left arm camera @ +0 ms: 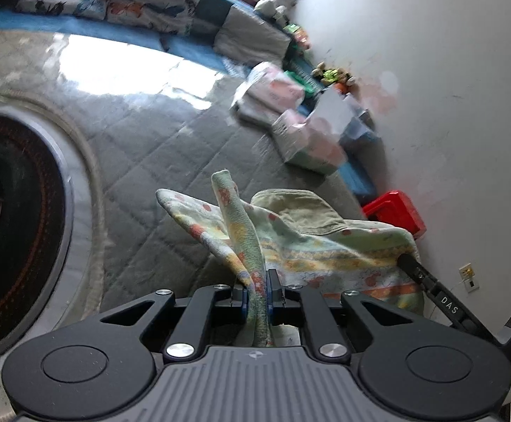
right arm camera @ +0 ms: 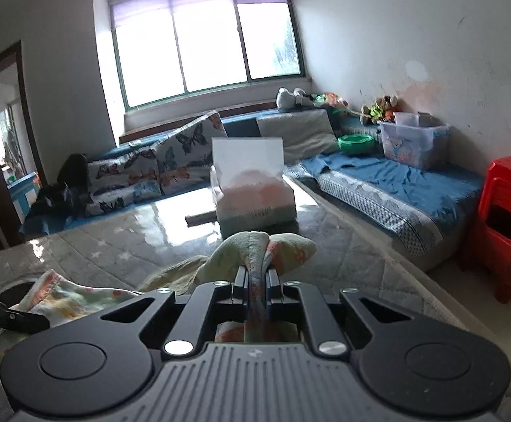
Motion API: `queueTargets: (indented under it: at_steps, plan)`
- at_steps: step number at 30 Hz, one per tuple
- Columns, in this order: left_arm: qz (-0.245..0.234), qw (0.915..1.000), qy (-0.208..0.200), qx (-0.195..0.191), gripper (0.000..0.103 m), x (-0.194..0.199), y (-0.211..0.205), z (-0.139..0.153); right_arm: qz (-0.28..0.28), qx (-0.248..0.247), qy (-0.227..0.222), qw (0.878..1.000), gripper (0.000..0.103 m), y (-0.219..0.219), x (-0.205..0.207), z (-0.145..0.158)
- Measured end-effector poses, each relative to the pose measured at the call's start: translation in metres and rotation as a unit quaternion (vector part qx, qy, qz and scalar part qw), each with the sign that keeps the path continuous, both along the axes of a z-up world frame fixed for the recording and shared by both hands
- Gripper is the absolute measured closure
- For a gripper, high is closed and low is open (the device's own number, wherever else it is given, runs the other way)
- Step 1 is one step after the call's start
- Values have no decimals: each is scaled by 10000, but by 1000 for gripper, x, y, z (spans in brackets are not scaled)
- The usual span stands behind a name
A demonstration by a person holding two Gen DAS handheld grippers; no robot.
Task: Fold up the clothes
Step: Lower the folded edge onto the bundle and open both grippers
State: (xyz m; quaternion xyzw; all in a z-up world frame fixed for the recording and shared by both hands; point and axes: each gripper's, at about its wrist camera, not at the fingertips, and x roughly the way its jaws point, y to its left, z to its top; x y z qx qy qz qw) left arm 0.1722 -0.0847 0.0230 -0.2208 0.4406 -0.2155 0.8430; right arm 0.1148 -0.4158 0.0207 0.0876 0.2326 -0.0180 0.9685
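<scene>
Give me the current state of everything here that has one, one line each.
Left hand-held gripper: shut on the patterned cloth.
Right hand-held gripper: shut on the patterned cloth.
Patterned cloth: bunched, pinched at two spots, held between both grippers.
Clear storage bin: lid off or ajar; cannot tell which.
Red stool: upright beside the blue mattress.

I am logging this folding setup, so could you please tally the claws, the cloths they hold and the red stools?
Claws: 2, left claw and right claw, each shut on the floral cloth
Floral cloths: 1
Red stools: 1
Total: 4
</scene>
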Motion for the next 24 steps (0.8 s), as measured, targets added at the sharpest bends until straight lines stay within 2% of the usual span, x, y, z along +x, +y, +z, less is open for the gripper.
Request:
queueTargets:
  at_steps: [5, 9, 11, 16, 18, 24]
  plan:
    - [36, 9998, 124, 117, 92, 2, 4, -8, -166, 16, 268, 9995, 94, -6, 5, -13]
    - [43, 9996, 131, 236, 85, 3, 4, -10, -240, -10, 404, 9989, 91, -10, 8, -20]
    - [64, 9994, 118, 306, 85, 2, 5, -10, -279, -22, 468, 9985, 88, -11, 9, -23]
    - [157, 9989, 49, 440, 72, -1, 12, -8, -388, -87, 526, 9978, 85, -16, 4, -25]
    - [196, 9987, -5, 467, 68, -2, 15, -6, -368, -115, 546, 9978, 81, -16, 1, -22]
    - [178, 9974, -258, 650, 59, -15, 19, 1, 17, -341, 494, 9982, 59, 0, -13, -9]
